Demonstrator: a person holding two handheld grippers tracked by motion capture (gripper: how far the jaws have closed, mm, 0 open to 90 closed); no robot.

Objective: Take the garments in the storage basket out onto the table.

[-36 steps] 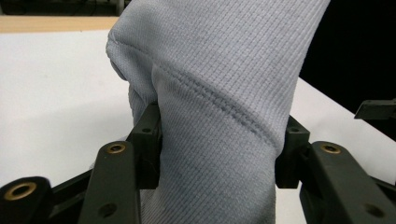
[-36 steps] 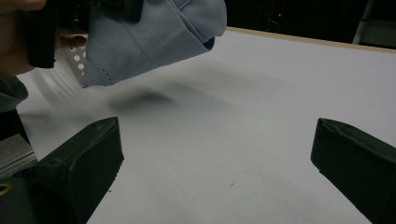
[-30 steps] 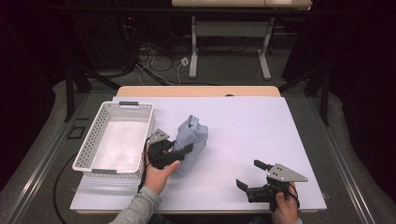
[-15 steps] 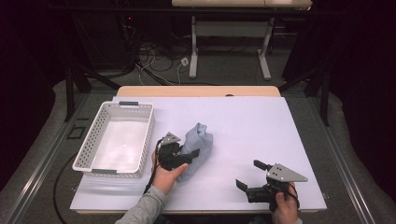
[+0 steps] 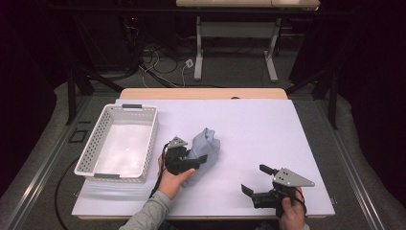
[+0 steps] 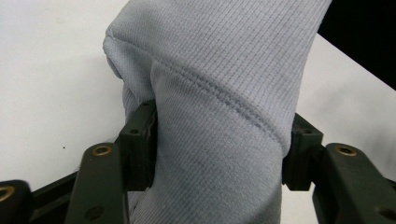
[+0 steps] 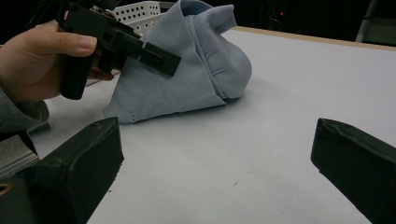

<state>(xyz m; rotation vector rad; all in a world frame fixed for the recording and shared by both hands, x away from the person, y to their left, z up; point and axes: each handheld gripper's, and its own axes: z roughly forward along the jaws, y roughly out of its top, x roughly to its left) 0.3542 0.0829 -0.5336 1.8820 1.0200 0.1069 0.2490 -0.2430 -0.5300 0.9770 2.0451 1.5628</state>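
A light blue-grey cloth (image 5: 207, 145) stands bunched in a heap on the white table (image 5: 268, 124), left of centre. My left gripper (image 5: 201, 159) reaches into its lower side from the left. In the left gripper view the cloth (image 6: 210, 93) fills the gap between the two black jaws and both pads touch it, pinching the fold in. These jaws have just been opening, with the cloth still between them. My right gripper (image 5: 254, 178) rests open near the front right edge with nothing between its jaws. It looks toward the cloth (image 7: 201, 70) and the left gripper (image 7: 154, 57).
A white perforated basket (image 5: 91, 149) stands at the left of the table, beside the left hand. Bare table stretches to the right of and behind the cloth. Desk legs and cables lie on the floor beyond the far edge.
The left gripper has shifted right and down with the cloth, setting the heap lower on the table. The right gripper has stayed in place.
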